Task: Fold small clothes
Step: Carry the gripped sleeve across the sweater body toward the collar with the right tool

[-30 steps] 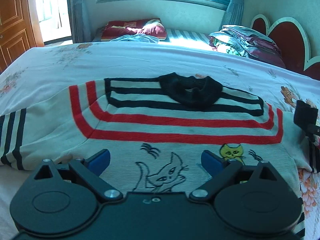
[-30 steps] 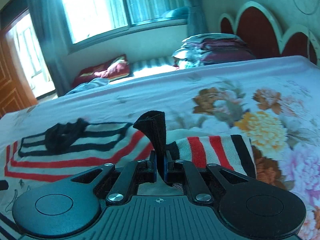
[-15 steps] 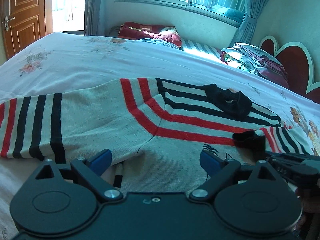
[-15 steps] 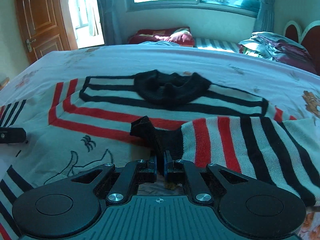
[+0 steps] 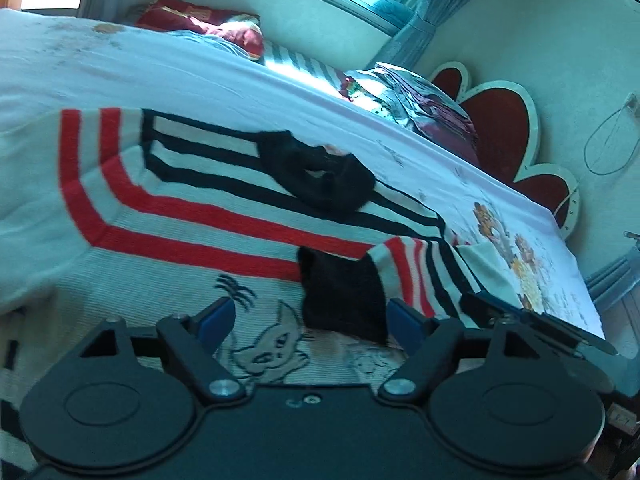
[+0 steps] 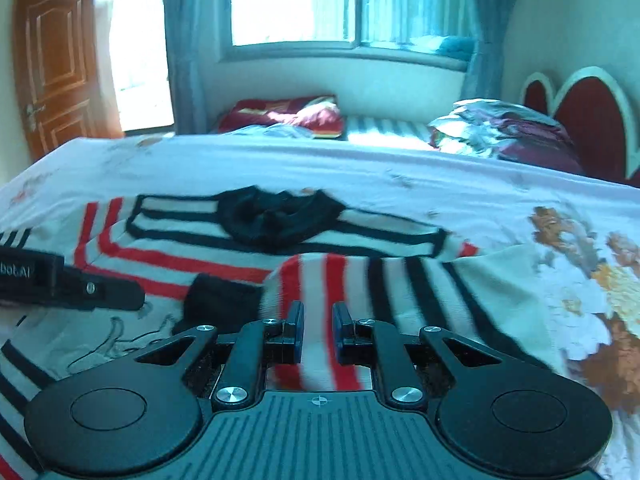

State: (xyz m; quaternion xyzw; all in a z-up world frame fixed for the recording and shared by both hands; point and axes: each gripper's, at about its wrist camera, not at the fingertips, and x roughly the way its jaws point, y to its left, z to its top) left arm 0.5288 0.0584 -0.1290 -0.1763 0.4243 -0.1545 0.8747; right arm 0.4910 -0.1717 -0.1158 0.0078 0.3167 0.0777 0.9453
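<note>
Bedroom, bed (image 6: 460, 184) with white floral sheet. Small knitted sweater with red and black stripes, cat motifs and a black collar (image 5: 192, 216) lies flat on the bed, its striped sleeve with black cuff (image 6: 360, 280) folded across the chest. Right gripper (image 6: 318, 332) low over the sleeve, fingers narrowly parted and opening, pads not pressing the knit. Left gripper (image 5: 308, 320) over the cat motif, fingers wide apart and closing, holding nothing.
</note>
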